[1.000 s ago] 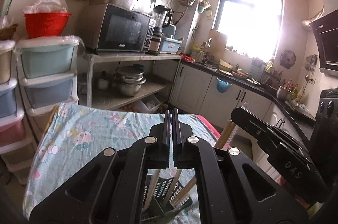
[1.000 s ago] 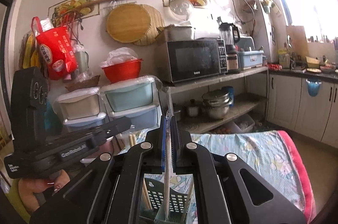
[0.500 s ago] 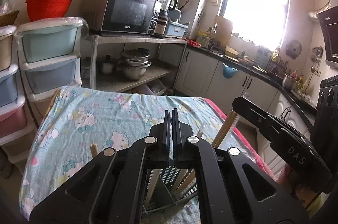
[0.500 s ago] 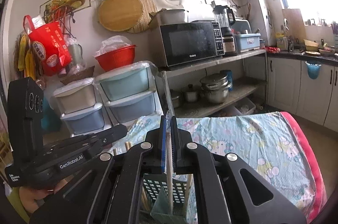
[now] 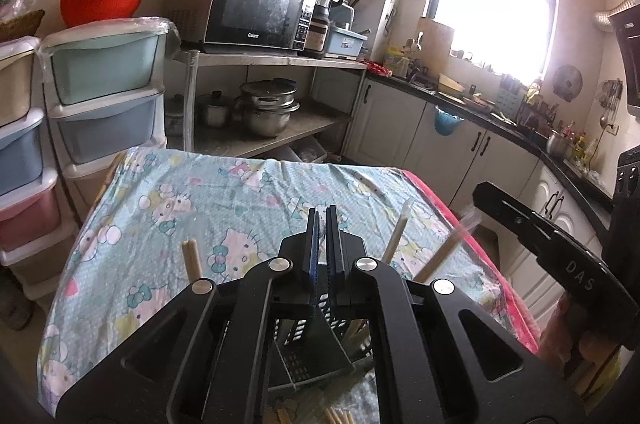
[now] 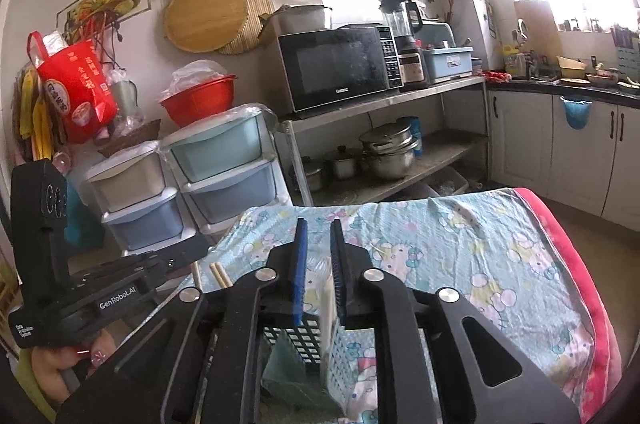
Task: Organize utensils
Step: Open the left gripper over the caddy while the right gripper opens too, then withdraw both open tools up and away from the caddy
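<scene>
Over the near edge of a table (image 5: 224, 191) draped in a cartoon-cat cloth, both grippers hang above a dark slotted utensil basket (image 6: 304, 340) holding chopsticks (image 5: 192, 260). Left gripper (image 5: 322, 224): fingers pressed together. Right gripper (image 6: 318, 244): jaws just been opening, narrowly parted, nothing gripped between them.

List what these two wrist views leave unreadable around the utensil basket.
- Basket floor and contents: right wrist view, hidden by the right gripper body.
- Chopstick lower ends: left wrist view, behind the left gripper.
- Whether anything thin sits between the left fingers: gap too narrow.
</scene>
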`<state>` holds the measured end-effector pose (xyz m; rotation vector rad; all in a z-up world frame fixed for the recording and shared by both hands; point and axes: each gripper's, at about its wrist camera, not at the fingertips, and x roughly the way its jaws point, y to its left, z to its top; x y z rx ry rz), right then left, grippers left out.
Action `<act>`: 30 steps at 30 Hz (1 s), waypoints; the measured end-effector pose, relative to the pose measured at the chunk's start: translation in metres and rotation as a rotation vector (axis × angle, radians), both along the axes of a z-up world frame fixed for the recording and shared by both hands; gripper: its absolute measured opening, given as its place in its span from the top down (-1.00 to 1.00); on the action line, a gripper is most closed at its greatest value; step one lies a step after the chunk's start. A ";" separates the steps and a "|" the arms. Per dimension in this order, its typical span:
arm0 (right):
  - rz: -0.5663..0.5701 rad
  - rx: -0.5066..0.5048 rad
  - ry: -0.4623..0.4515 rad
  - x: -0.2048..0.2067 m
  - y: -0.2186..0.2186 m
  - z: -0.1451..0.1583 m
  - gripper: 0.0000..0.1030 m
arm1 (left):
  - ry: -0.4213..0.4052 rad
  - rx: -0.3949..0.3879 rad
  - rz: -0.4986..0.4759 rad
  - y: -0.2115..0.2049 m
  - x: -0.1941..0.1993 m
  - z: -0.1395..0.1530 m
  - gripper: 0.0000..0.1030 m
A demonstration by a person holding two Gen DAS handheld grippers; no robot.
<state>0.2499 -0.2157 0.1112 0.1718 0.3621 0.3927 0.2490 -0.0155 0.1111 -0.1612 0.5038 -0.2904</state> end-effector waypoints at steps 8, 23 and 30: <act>-0.026 0.008 0.010 -0.010 -0.011 -0.008 0.31 | 0.008 -0.005 0.029 0.007 -0.009 -0.007 0.33; -0.037 0.007 0.024 -0.030 -0.023 -0.021 -0.16 | -0.014 -0.060 0.073 0.020 -0.037 -0.009 -0.79; -0.029 0.001 0.032 -0.041 -0.027 -0.027 -0.24 | -0.009 -0.066 0.081 0.023 -0.049 -0.014 -0.79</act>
